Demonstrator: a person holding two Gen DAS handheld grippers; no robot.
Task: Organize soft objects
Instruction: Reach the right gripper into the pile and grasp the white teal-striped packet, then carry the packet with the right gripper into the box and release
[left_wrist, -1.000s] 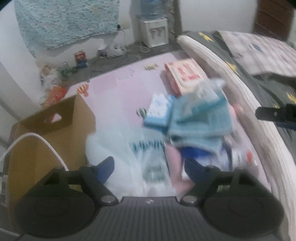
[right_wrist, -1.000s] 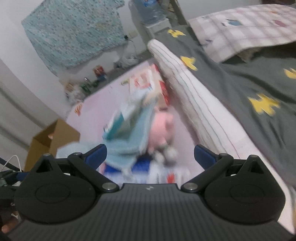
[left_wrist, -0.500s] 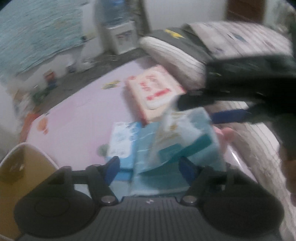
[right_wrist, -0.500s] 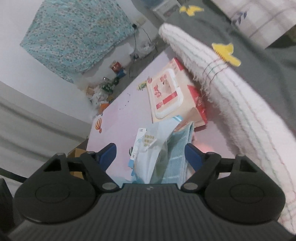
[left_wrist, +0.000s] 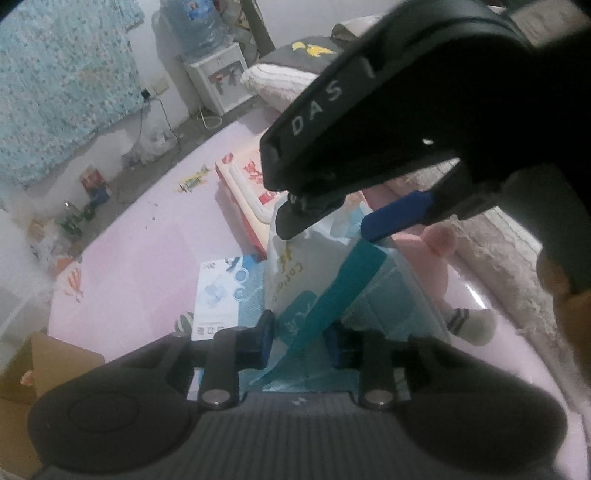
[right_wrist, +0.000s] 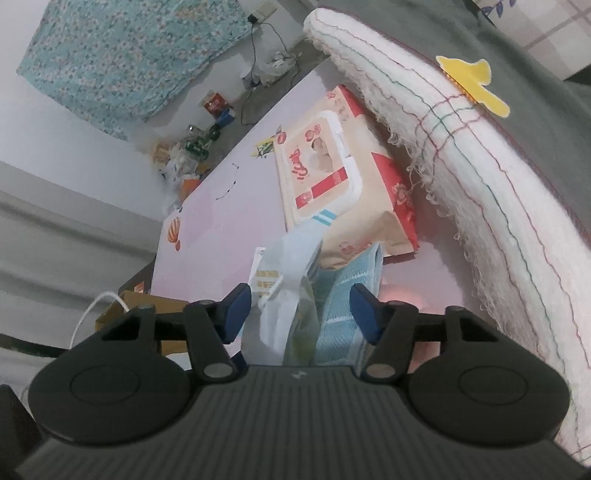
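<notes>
Left claw (left_wrist: 300, 341) clamped on pack's (left_wrist: 332, 280) lower edge; right claw (right_wrist: 301, 310) apart, straddling top, wipes (right_wrist: 325, 177) at 12 o'clock. Pack light, soft, slippery film; grip mid-body.

Left gripper (left_wrist: 301, 341): 2 blue-padded fingers drawn close together, clamped on the packet between them. Right gripper (right_wrist: 302, 309): fingers set wider apart, pads straddling material, contact unclear. In the left wrist view the right gripper (left_wrist: 343, 221) crosses overhead, angled downward, 1 blue pad visible.
</notes>
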